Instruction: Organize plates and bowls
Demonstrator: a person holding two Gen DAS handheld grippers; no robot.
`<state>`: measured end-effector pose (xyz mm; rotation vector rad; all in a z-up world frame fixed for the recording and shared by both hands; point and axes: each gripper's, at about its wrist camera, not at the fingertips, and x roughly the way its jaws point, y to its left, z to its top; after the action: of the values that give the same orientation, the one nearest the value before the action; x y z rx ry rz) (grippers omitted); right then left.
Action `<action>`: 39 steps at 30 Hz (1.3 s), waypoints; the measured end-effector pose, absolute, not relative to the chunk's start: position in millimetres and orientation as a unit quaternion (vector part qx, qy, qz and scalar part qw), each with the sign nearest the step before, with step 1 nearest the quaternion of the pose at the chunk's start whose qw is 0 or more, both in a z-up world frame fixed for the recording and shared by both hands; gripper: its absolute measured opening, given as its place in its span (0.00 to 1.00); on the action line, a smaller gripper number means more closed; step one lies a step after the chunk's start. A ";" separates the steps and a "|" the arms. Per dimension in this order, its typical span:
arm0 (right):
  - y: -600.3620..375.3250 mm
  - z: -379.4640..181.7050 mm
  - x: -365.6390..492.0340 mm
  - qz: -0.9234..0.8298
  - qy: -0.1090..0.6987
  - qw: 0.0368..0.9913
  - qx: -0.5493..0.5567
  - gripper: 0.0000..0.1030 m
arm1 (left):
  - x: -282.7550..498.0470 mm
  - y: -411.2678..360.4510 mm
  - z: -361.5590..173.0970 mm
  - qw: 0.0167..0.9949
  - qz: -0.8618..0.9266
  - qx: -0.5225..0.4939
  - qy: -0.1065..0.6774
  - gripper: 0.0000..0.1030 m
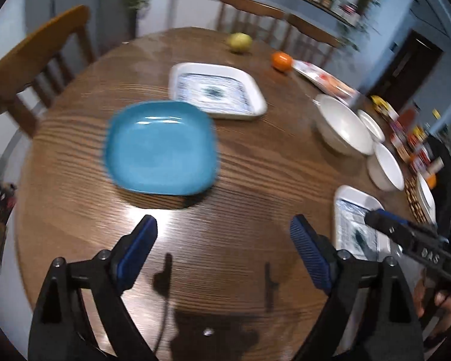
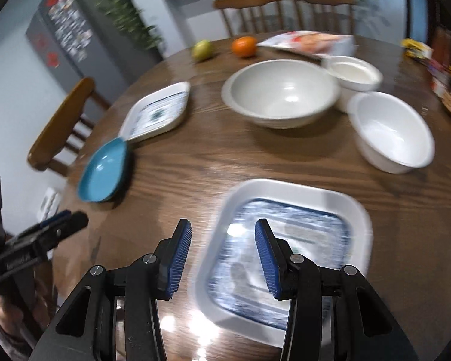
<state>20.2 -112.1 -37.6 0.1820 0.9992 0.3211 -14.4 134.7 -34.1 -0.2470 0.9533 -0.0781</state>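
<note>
we judge sorting barely begun: blue plate (image 1: 161,149), patterned plates (image 2: 282,249), bowls (image 2: 281,91) lie unstacked; left gripper (image 1: 224,240) wide open, right gripper (image 2: 224,255) part-open, both empty.

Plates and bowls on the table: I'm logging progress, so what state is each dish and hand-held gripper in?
Blue plate: flat on table, empty.
Far patterned plate: flat, empty, unstacked.
Near patterned plate: flat, empty, below right jaws.
Large bowl: upright, empty.
Small bowl: upright.
White bowl: upright, empty.
Left hand-held gripper: open, empty.
Right hand-held gripper: open, empty.
</note>
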 end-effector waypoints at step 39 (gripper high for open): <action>4.7 -76.7 232.5 0.151 0.538 0.825 0.081 0.13 | 196.0 191.2 -67.8 0.851 0.027 -0.055 0.521 0.31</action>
<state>232.5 4.7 -76.7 0.1714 1.1434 0.3212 196.0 191.2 -67.8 -0.1167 1.0970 0.0573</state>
